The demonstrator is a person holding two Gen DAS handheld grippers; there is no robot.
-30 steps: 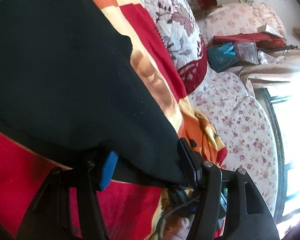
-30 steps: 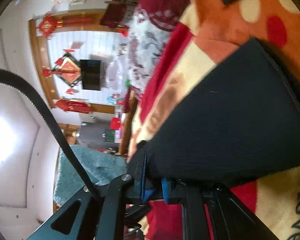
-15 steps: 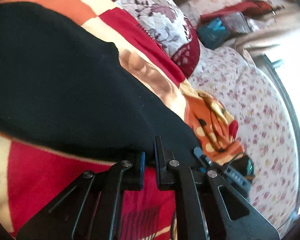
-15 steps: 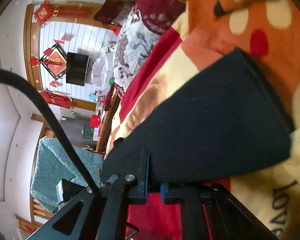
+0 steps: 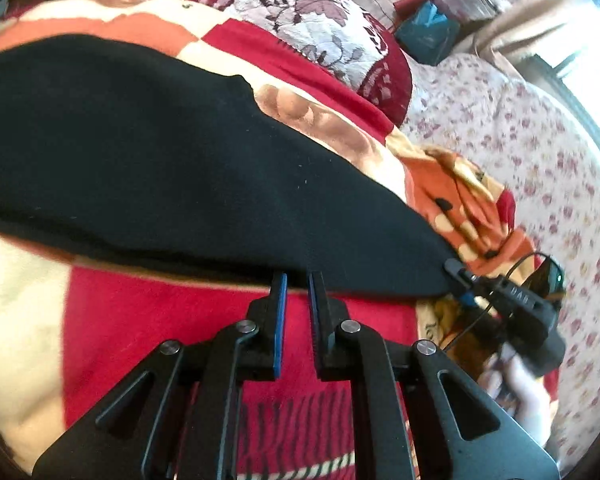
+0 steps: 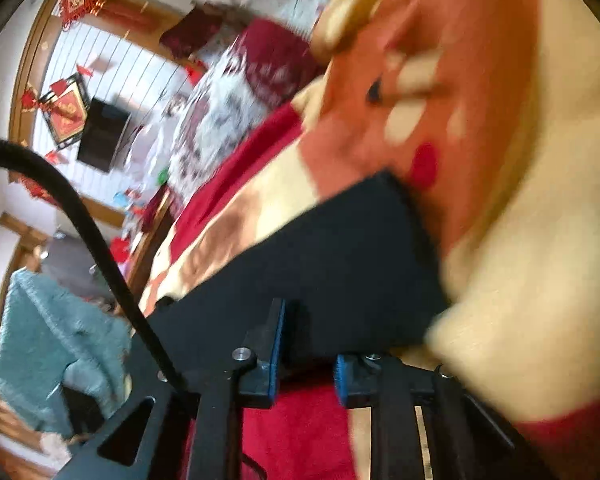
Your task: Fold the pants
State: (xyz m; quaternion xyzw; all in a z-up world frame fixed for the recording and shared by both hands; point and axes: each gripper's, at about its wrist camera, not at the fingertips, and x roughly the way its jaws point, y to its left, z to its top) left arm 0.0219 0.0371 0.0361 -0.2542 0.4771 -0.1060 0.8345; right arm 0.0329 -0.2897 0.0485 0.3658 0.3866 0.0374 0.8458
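Note:
Black pants (image 5: 148,152) lie flat on a red, cream and orange blanket (image 5: 148,328). My left gripper (image 5: 296,280) sits at their near edge, its jaws a narrow gap apart with no cloth between them. My right gripper (image 6: 306,336) is at the near edge of the pants (image 6: 320,264), jaws apart, with the cloth's edge just past the fingertips. In the left wrist view the right gripper (image 5: 454,274) shows at the pants' right corner. The right wrist view is blurred.
A maroon and white floral pillow (image 5: 324,32) lies beyond the blanket, on a floral sheet (image 5: 532,140). A teal throw (image 6: 48,352) on a chair is at the left in the right wrist view. A window with red hangings (image 6: 72,108) is behind.
The left gripper closed from wide open to nearly shut, then parted slightly at the pants' edge. The right gripper opened and let go of the pants. Both drew back from the cloth.

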